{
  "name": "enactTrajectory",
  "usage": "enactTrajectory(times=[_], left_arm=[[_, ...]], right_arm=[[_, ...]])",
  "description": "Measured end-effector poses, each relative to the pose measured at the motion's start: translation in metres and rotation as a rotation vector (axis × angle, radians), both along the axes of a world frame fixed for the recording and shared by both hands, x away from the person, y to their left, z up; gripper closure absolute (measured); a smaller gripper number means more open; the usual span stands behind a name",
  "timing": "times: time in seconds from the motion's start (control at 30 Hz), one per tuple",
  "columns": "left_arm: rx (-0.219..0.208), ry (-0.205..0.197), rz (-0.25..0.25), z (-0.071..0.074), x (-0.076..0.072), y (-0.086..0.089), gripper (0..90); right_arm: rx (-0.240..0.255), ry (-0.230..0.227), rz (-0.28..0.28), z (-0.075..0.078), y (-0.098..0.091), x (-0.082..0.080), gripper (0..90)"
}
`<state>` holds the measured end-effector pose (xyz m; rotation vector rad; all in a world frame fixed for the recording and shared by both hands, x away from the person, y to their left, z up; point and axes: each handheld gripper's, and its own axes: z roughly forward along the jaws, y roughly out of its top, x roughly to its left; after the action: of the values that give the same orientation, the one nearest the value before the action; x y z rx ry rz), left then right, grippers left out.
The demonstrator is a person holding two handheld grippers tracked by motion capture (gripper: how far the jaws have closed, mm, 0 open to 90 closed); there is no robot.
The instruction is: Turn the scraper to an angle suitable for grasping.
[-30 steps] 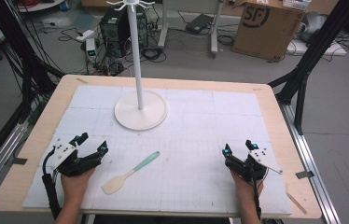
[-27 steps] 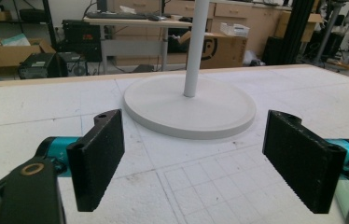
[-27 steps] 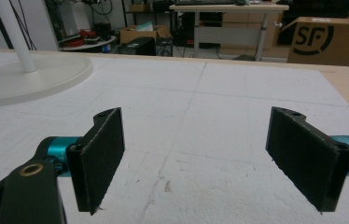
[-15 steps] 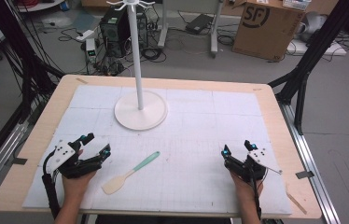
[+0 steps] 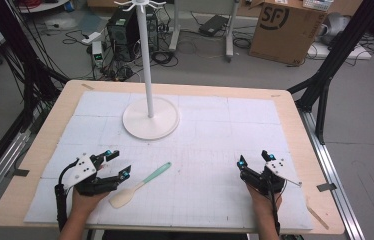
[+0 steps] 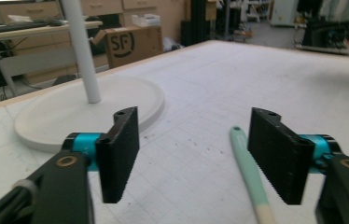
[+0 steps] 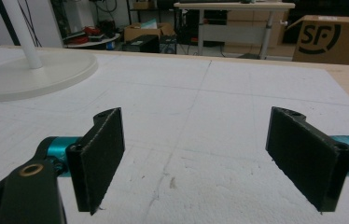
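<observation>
Spatula (image 5: 140, 184) lies flat on the white table (image 5: 225, 150), lower left of centre in the high view, mint handle up-right. Left tool (image 5: 116, 164) sits just beside it, jaws part-open and just been closing, nothing between them; likely lining up a pick. Right tool (image 5: 253, 160) rests lower right, wide, empty. Hook stand (image 5: 150, 117) stands upper centre, well clear.

In the left gripper view, the spatula (image 6: 249, 175) just inside the left hand-held gripper's (image 6: 205, 154) far jaw is cut off at the bottom edge, blade unseen. The stand's pole (image 6: 81, 51) beyond it leaves the top edge.
</observation>
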<state>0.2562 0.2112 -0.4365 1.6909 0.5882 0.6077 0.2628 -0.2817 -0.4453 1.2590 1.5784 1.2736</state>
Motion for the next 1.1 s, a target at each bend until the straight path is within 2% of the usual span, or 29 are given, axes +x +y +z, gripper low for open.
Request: enactTrajectory(times=[0.07,0.13,0.33,0.5,0.57,0.73,0.8,0.93,1.0,1.07,1.1], left_arm=[[0.013,-0.002,-0.01,0.0,-0.001,-0.002,40.0],[0.013,0.001,-0.013,0.0,-0.001,-0.002,46.2],[0.01,0.01,-0.063,0.0,-0.001,-0.001,62.6],[0.042,0.004,-0.154,-0.001,-0.003,-0.002,78.3],[0.063,0.015,-0.204,-0.001,-0.003,-0.004,87.2],[0.097,0.056,-0.272,-0.003,-0.002,-0.007,89.8],[0.109,0.093,-0.297,-0.004,0.0,-0.009,89.8],[0.142,0.143,-0.333,-0.004,0.003,-0.014,89.8],[0.147,0.17,-0.357,-0.004,0.004,-0.015,89.8],[0.132,0.204,-0.393,-0.004,0.004,-0.015,89.8],[0.136,0.215,-0.395,-0.004,0.004,-0.016,89.8]], right_arm=[[-0.001,-0.001,-0.002,0.0,0.0,0.0,18.6],[-0.001,-0.001,-0.002,0.0,0.0,0.0,18.6],[-0.002,0.003,-0.003,0.0,0.0,0.0,18.8],[-0.004,0.001,-0.005,0.0,0.0,0.001,18.8],[-0.004,0.002,-0.005,0.0,0.0,0.001,18.8],[-0.004,0.004,-0.007,0.0,0.0,0.001,18.9],[-0.002,0.007,-0.006,0.0,0.0,0.001,18.8],[-0.002,0.007,-0.007,0.0,0.0,0.001,18.9],[-0.001,0.009,-0.006,0.0,0.0,0.001,18.9],[0.0,0.011,-0.006,0.0,0.0,0.001,18.9],[0.003,0.012,-0.006,0.0,0.0,0.001,18.9]])
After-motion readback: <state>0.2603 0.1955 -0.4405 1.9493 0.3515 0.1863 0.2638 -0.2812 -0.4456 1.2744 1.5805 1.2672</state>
